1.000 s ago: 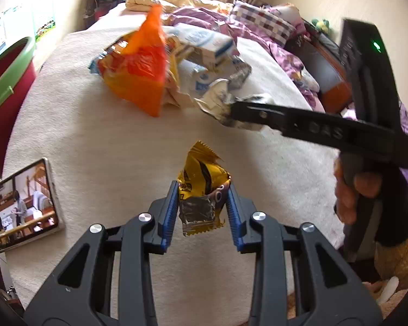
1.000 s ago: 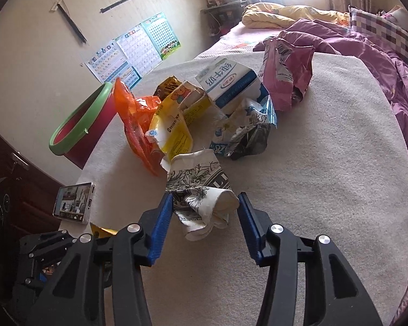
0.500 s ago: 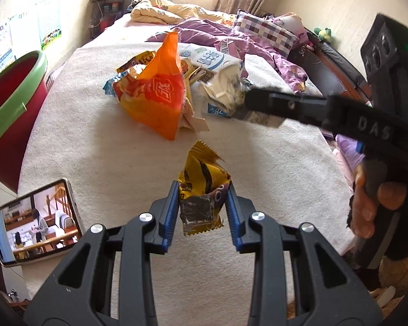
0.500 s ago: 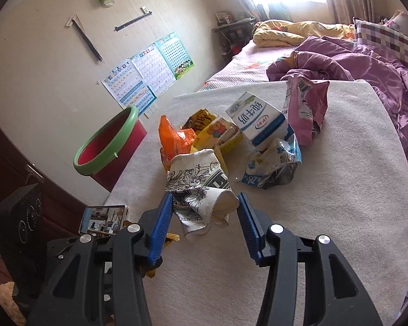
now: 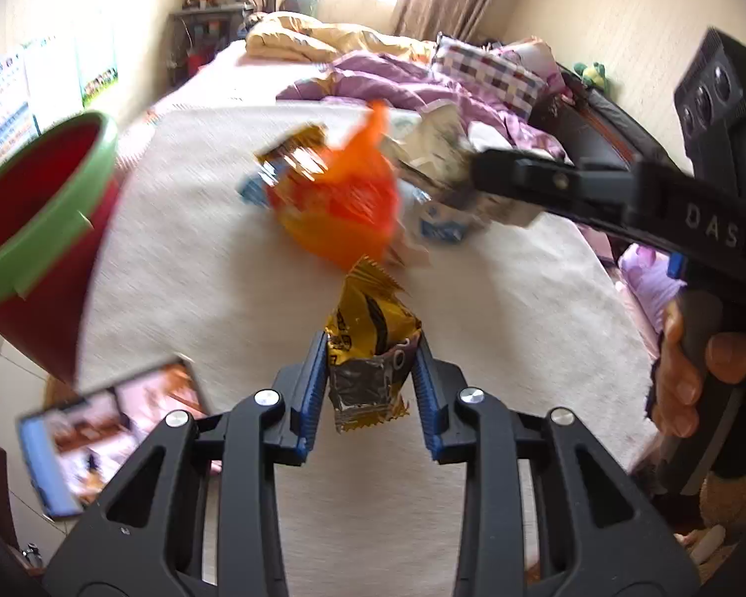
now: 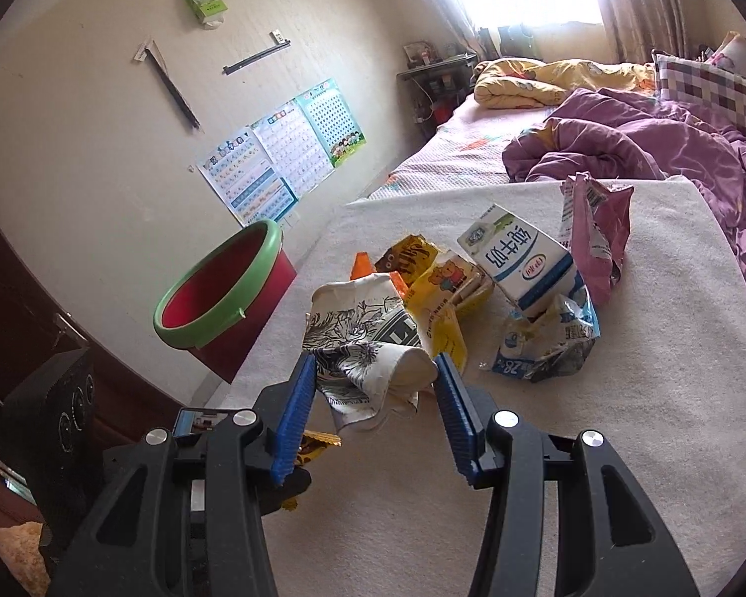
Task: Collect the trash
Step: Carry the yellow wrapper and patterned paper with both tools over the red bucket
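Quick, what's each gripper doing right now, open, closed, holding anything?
Left gripper: closed on the yellow snack wrapper.
Right gripper: closed on the crumpled paper cup.

A black left gripper (image 5: pixel 370 388) with blue ribbed pads pinches a crinkled yellow-and-black foil snack wrapper (image 5: pixel 368 348) above a cream towel-covered surface (image 5: pixel 224 273). Beyond lies a blurred orange plastic bag (image 5: pixel 338 204). A red bucket with a green rim (image 5: pixel 40 229) stands left. The right gripper (image 5: pixel 477 184) clamps crumpled white paper (image 5: pixel 437 149).
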### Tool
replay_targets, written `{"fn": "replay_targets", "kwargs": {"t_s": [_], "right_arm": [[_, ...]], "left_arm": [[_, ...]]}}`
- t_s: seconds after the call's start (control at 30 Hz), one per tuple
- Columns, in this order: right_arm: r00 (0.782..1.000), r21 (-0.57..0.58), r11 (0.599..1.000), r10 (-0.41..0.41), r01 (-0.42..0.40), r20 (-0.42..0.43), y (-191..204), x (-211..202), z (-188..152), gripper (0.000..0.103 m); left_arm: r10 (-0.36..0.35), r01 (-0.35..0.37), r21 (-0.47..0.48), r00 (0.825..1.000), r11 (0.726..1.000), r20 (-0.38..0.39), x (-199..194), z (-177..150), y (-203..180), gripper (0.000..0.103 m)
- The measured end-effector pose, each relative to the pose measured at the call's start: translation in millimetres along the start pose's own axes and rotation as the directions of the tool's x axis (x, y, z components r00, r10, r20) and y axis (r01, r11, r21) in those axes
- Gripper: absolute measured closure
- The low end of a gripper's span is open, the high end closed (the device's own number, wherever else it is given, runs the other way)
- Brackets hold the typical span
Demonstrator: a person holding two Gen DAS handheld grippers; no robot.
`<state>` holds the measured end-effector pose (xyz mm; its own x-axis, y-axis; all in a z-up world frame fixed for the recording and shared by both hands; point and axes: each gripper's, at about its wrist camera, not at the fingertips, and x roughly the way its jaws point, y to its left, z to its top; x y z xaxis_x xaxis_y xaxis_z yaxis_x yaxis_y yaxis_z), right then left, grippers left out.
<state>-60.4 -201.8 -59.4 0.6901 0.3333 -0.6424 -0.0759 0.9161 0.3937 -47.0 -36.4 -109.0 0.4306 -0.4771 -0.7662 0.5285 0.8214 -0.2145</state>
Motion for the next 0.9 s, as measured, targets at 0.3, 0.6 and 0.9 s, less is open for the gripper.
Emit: {"fn": "replay_targets", "kwargs": {"t_s": [0.3, 0.6, 0.9], "right_arm": [[0.999, 0.013, 0.999, -0.036, 0.036, 0.025, 33, 12, 5, 0.056], [0.997, 0.028, 0.997, -0.067, 0.066, 0.038, 64, 29, 7, 0.056], [0.994, -0.006, 0.997, -0.078, 0.078, 0.071, 100, 50, 21, 0.056]], "left_arm": [[0.042, -0.042, 0.000, 0.997, 0.999, 0.065, -22, 24, 48, 0.072], [0.065, -0.066, 0.004, 0.992, 0.998, 0.104, -40, 43, 106, 0.072], [0.131, -0.128, -0.027, 0.978, 0.991, 0.163, -62, 63, 165, 0.071]]}}
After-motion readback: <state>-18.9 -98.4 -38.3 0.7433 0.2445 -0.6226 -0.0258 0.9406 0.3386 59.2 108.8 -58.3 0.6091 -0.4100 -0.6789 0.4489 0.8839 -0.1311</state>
